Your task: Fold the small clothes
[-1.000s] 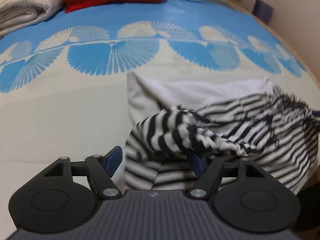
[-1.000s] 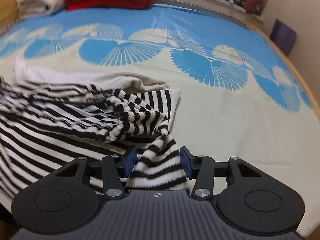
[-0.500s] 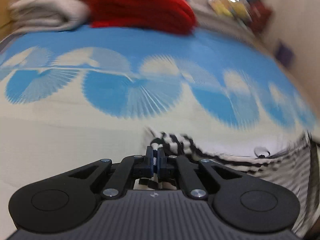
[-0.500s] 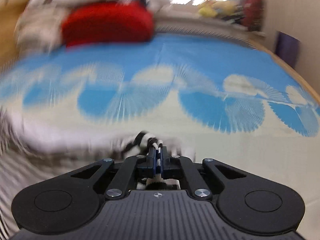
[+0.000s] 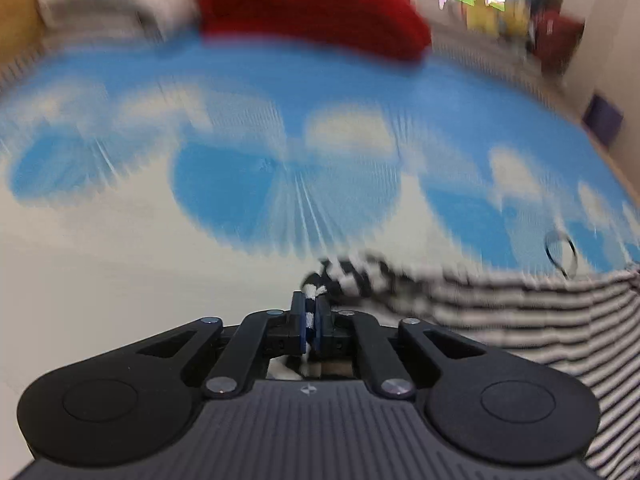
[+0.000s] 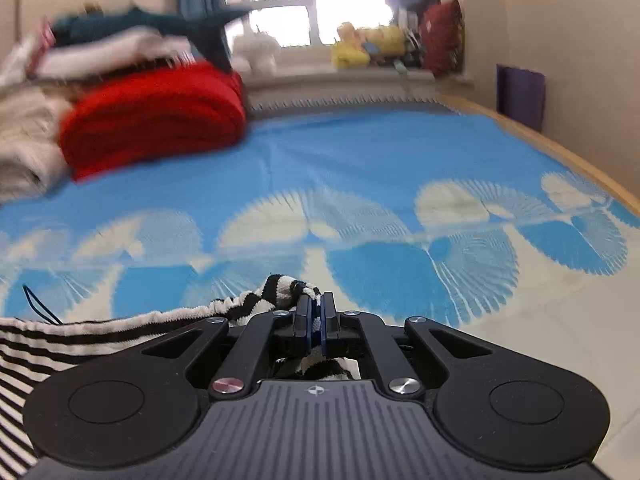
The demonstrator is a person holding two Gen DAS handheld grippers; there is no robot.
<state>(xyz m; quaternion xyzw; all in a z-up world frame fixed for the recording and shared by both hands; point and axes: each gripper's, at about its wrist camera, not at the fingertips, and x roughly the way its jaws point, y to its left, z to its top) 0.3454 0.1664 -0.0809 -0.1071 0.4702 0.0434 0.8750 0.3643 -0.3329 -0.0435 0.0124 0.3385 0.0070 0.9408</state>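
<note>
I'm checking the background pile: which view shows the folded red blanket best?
The right wrist view: the red blanket is fairly sharp, its folded layers visible, whole beside the pale bedding. The left wrist view shows it only as a motion-blurred red smear, cropped at the top.

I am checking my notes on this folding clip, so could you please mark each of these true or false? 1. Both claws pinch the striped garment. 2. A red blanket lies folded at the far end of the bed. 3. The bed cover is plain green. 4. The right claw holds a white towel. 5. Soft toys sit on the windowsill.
1. True: the left claw and the right claw each pinch the striped garment.
2. True: the red blanket lies there.
3. False: the bed cover is blue with cream fan shapes.
4. False: it holds striped cloth.
5. True: the soft toys sit by the window.
</note>
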